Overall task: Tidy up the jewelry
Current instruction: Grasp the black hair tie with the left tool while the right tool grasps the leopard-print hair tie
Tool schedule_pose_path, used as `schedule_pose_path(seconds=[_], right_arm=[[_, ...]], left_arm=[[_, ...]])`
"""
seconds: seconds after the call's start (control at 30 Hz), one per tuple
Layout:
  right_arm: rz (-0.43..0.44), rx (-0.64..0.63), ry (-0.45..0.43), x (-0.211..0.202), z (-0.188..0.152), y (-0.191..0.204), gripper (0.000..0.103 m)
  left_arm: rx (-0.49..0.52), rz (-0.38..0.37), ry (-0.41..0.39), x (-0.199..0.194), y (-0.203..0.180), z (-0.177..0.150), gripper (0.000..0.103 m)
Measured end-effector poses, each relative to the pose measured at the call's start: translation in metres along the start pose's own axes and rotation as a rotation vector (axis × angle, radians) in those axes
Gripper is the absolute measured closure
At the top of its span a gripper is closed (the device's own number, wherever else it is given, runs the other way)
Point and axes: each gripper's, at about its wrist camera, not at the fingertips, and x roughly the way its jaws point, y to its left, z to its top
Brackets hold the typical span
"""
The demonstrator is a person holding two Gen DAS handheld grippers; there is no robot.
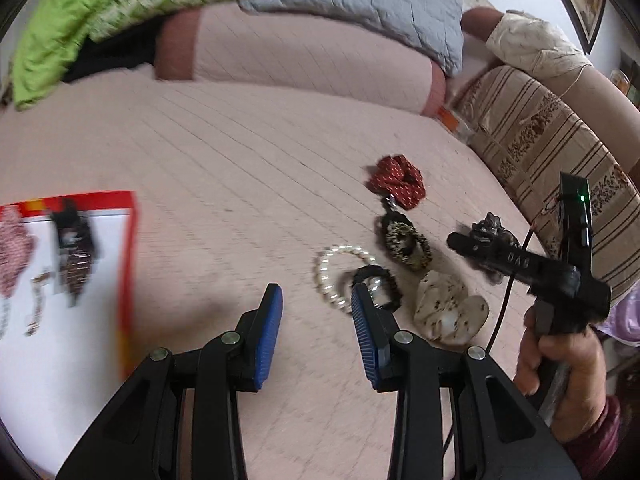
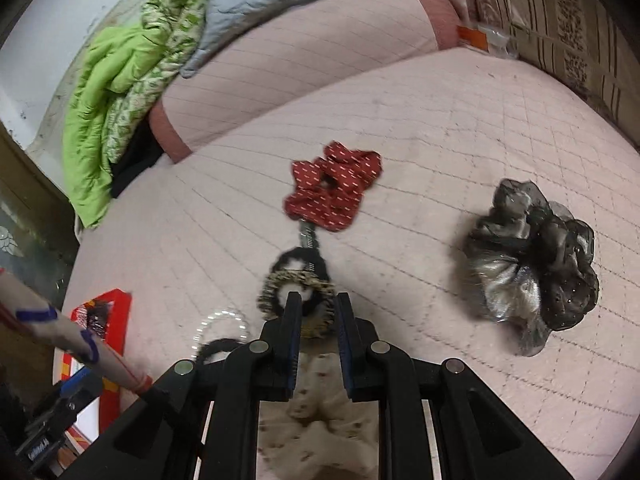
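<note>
Jewelry and hair ties: pearl bracelet, four scrunchies including red one, spread on bed; both grippers' jaws parted, gripping nothing.

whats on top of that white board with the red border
On the white board lie a dark rectangular clip, a pinkish patterned piece and a thin chain. Blur hides finer detail, and the frame edge cuts off the rest.

Pink quilted bed; green blanket heaped behind; striped headboard alongside.
</note>
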Motion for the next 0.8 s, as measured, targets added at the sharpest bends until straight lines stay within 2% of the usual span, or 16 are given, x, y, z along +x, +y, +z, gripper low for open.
schedule_pose_path(seconds=[0.07,0.13,0.3,0.43,0.5,0.6,0.8], right_arm=[[-0.009,0.005,0.016,0.004,0.000,-0.010,0.085],[0.019,0.029,0.036,0.010,0.000,-0.015,0.085],[0.045,0.061,0.038,0.011,0.002,-0.021,0.085],[0.073,0.094,0.051,0.013,0.002,-0.023,0.085],[0.077,0.094,0.060,0.015,0.003,-0.023,0.085],[0.073,0.087,0.069,0.017,0.003,-0.022,0.085],[0.049,0.070,0.102,0.032,0.003,-0.015,0.085]], left_arm=[[-0.004,-0.047,0.059,0.020,-0.004,0.004,0.069],[0.005,-0.067,0.080,0.031,-0.011,0.005,0.069],[0.072,-0.069,0.115,0.059,-0.032,0.007,0.069],[0.122,-0.024,0.155,0.086,-0.046,0.008,0.072],[0.140,-0.001,0.157,0.093,-0.048,0.006,0.093],[0.156,-0.006,0.127,0.089,-0.050,0.002,0.095],[0.155,-0.049,0.031,0.050,-0.049,0.002,0.095]])
